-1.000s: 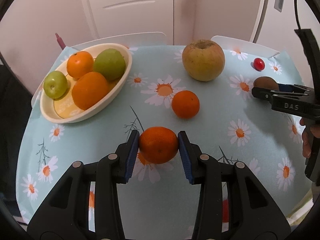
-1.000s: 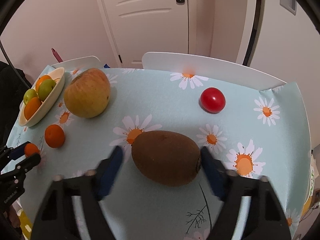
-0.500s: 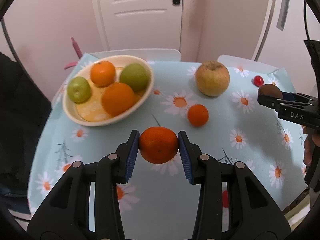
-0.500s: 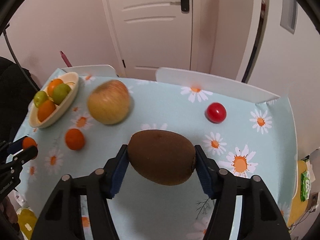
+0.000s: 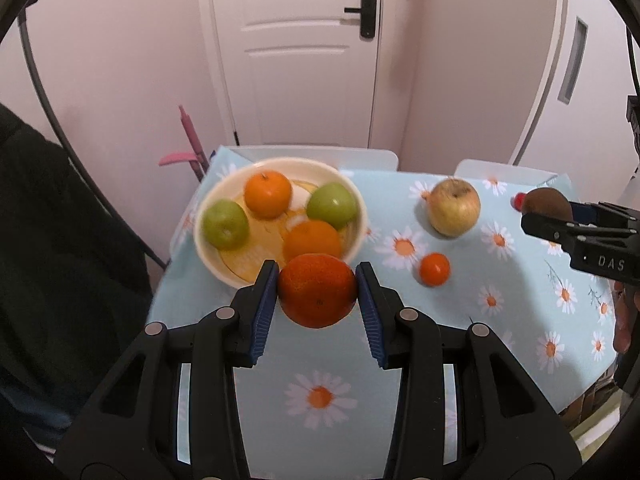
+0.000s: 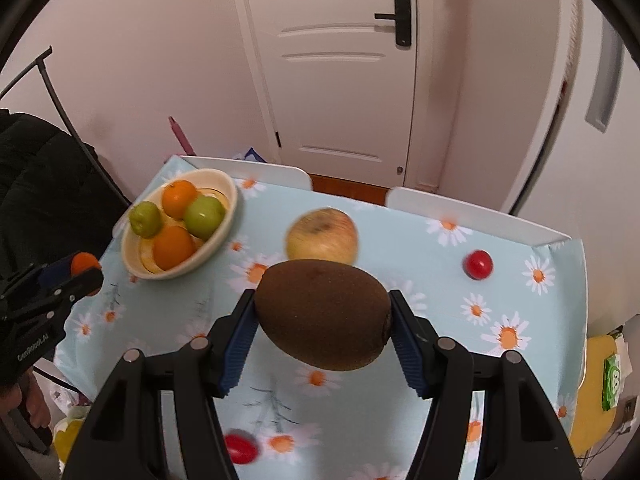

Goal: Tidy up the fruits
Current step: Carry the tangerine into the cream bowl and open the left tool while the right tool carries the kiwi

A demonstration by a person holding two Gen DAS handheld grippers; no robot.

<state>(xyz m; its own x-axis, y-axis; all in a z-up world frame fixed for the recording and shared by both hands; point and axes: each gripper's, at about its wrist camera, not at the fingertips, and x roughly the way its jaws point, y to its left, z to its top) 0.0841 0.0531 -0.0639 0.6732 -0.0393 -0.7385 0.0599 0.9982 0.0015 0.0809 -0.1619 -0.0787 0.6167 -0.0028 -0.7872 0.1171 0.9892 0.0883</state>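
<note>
While the left gripper point(image 5: 317, 295) clamps one tangerine point(image 5: 317, 296) above the table and the right gripper point(image 6: 323, 316) grips one kiwi point(image 6: 323, 315), the cream bowl point(image 5: 212, 258) holds two oranges point(image 5: 267, 194) and two green apples point(image 5: 225, 224). Loose on the daisy-print tablecloth point(image 5: 320, 364) lie one yellow apple point(image 5: 454, 208), one small tangerine point(image 5: 435, 268) and two cherry tomatoes point(image 6: 478, 265). Behind the table stands a white door point(image 6: 336, 60) between pale pink walls.
</note>
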